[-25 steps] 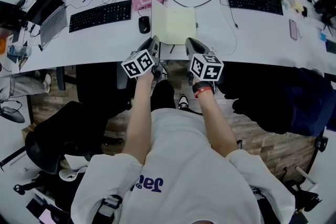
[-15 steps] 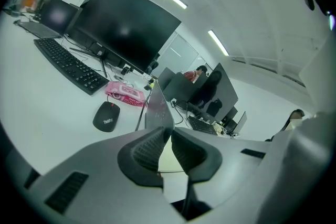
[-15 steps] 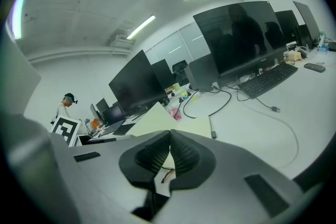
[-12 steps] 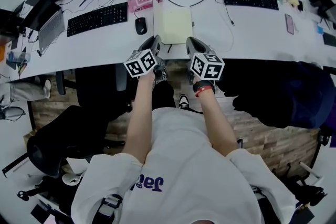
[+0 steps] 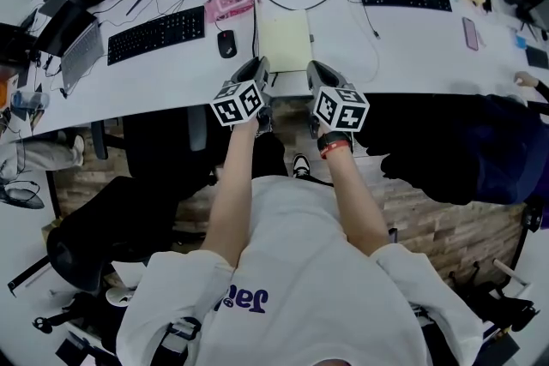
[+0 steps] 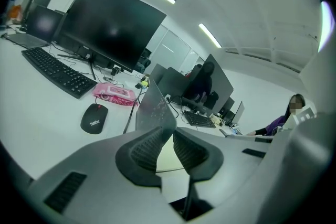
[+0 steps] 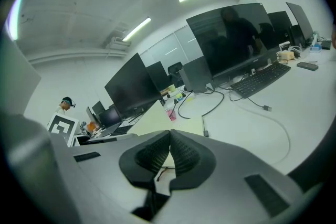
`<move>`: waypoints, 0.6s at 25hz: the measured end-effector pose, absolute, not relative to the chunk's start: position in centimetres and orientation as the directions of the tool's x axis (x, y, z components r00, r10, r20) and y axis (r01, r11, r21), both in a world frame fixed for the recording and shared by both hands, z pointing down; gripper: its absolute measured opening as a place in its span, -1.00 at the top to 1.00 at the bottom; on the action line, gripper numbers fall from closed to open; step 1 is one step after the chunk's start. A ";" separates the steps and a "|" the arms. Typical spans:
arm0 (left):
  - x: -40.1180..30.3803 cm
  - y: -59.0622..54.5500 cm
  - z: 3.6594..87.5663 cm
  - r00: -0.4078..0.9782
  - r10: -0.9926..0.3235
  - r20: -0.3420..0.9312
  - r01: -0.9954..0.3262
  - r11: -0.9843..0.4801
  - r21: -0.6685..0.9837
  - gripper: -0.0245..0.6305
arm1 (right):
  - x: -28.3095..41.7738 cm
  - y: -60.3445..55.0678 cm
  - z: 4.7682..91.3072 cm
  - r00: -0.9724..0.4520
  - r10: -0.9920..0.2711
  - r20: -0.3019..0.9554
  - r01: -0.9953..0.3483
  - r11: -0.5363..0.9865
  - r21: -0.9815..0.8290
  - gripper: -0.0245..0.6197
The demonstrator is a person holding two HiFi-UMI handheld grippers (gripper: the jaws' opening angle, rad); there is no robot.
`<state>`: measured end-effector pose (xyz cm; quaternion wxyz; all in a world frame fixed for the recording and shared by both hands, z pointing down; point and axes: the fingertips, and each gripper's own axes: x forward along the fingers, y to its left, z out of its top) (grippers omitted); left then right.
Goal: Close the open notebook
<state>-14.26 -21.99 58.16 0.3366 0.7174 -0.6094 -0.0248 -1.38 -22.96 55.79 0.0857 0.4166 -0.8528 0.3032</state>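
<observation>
My white, smooth desk [image 5: 403, 47] curves across the top of the head view, above a wood-plank floor [image 5: 446, 227]. A broad, dark, glossy monitor [image 6: 110, 29] fills the upper left of the left gripper view, with a flat black keyboard [image 5: 156, 34] below it. The notebook [image 5: 285, 40] lies open at the upper middle of the head view, showing a pale yellow matte page. Its thin grey cover [image 6: 153, 107] stands tilted up on its left side. To the left of the notebook are a rounded black mouse [image 5: 226, 44] and a pink pack [image 5: 233, 0].

My left hand-held gripper [image 6: 171, 131] has just been opening. Its ribbed dark pads are parted and released, with the cover's lower edge just beyond their mouth. My right hand-held gripper [image 7: 169, 132] is clenched on nothing, just below the notebook's near edge.
</observation>
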 end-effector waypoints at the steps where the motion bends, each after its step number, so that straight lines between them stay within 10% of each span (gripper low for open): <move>1: -14.0 -22.1 58.2 0.258 -0.890 0.376 -0.860 -0.034 0.509 0.69 | -1.3 -23.0 55.8 -0.637 -0.660 0.400 -0.764 0.467 -0.446 0.88; 15: -11.4 -22.8 58.3 0.262 -0.875 0.406 -0.904 -0.075 0.421 0.65 | 0.9 -23.4 56.1 -0.602 -0.688 0.404 -0.786 0.422 -0.452 0.88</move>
